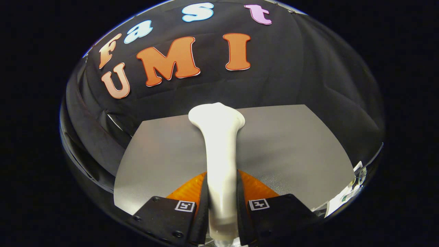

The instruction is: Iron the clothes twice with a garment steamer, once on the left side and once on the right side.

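1. The tongs (222, 209) squeeze the handle of the white, smooth plastic garment steamer (219, 147), one finger on each side.
2. The steamer's long body points straight ahead from the fingers, wide head at the far end.
3. It hangs above the flat grey counter (291, 144).
4. I see no clothes near it.

The gripper (222, 206) has two broad, flat-topped fingers (164, 214), each carrying a small square black-and-white marker (185, 206) near its inner edge, with round screw heads (177, 234) along the outer rim and ribbed pads facing inward.
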{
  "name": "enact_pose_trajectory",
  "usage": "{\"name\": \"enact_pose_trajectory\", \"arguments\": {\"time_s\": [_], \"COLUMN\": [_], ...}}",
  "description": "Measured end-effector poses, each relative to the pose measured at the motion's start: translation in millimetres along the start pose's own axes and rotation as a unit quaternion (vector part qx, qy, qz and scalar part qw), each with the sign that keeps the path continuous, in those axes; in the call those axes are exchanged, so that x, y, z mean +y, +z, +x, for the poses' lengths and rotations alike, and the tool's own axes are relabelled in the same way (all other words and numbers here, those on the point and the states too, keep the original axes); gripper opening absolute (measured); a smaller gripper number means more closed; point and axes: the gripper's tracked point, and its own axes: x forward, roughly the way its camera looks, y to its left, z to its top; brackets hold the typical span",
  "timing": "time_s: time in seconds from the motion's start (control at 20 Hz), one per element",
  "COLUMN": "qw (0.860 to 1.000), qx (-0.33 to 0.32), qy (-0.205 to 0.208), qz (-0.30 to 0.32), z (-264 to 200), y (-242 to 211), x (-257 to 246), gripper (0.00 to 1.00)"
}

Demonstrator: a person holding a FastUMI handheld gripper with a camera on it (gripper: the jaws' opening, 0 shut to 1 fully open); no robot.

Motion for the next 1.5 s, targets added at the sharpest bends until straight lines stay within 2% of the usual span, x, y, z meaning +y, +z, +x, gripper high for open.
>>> {"name": "enact_pose_trajectory", "arguments": {"time_s": [0.2,0.5,0.7,0.9,1.2,1.5], "qw": [0.999,0.997,0.994,0.990,0.982,0.979], "qx": [-0.021,-0.054,-0.067,-0.099,-0.150,-0.185], "qy": [-0.003,-0.004,-0.029,-0.057,-0.072,-0.044], "qz": [0.043,0.063,0.075,0.088,0.088,0.070], "z": [-8,-47,-74,-124,-199,-232], "y": [-4,-10,-13,-13,-15,-22], "x": [5,21,30,49,119,223], "gripper": [0.43,0.43,0.43,0.43,0.43,0.43]}}
